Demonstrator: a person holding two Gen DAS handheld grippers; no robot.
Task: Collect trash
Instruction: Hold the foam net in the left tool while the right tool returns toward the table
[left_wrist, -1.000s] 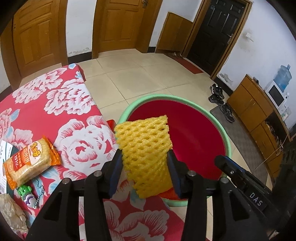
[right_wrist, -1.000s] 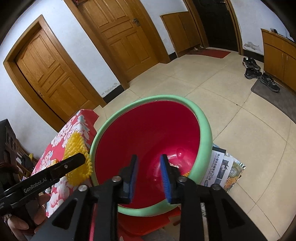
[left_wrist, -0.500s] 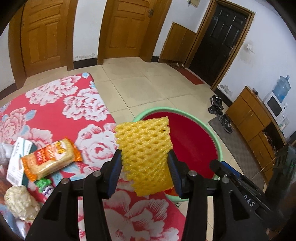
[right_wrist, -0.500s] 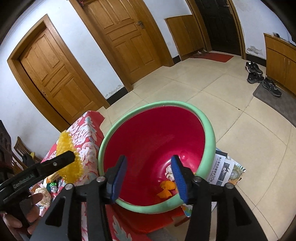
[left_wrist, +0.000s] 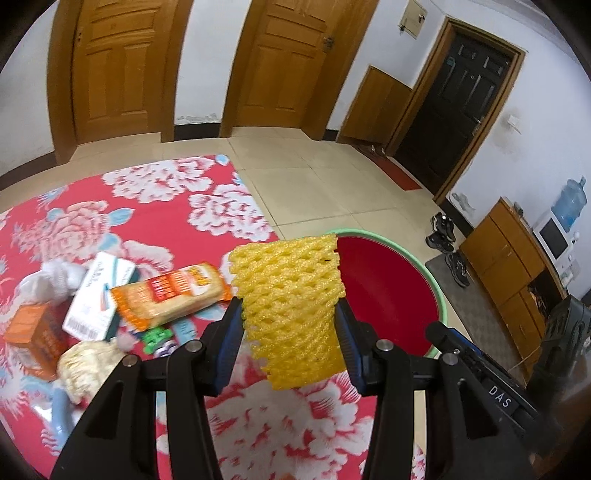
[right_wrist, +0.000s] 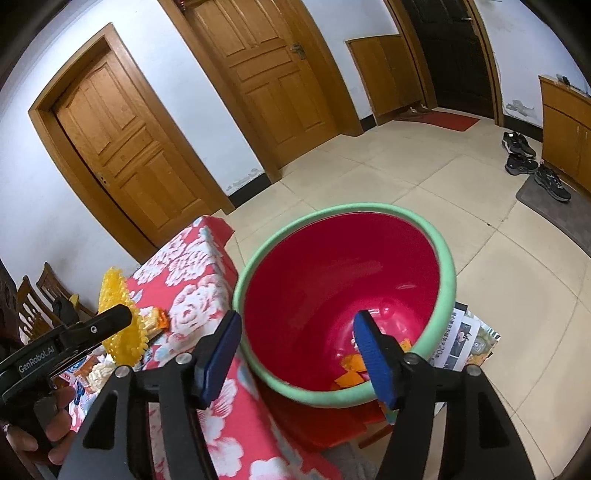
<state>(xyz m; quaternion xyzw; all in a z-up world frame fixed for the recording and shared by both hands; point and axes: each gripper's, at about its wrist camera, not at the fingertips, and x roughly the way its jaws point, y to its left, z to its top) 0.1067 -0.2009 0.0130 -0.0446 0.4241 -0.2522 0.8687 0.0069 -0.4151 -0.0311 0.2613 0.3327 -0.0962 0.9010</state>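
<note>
My left gripper (left_wrist: 290, 343) is shut on a yellow foam fruit net (left_wrist: 291, 299) and holds it upright above the flowered table edge, beside the red basin with a green rim (left_wrist: 439, 295). The net (right_wrist: 120, 321) and left gripper also show at the left of the right wrist view. My right gripper (right_wrist: 295, 354) is open and empty above the near rim of the basin (right_wrist: 448, 280). Orange scraps (right_wrist: 351, 373) lie at the basin's bottom.
On the red flowered tablecloth (left_wrist: 147, 206) lie an orange snack packet (left_wrist: 170, 295), a white carton (left_wrist: 98, 295), an orange box (left_wrist: 33, 332) and crumpled white tissue (left_wrist: 88, 362). Papers (right_wrist: 461, 339) lie on the floor by the basin. Shoes (left_wrist: 448, 236) and cabinets stand at the right.
My left gripper has pulled back and up over the table with the net; more table trash is in view. My right gripper has opened wide and drawn back from inside the basin.
</note>
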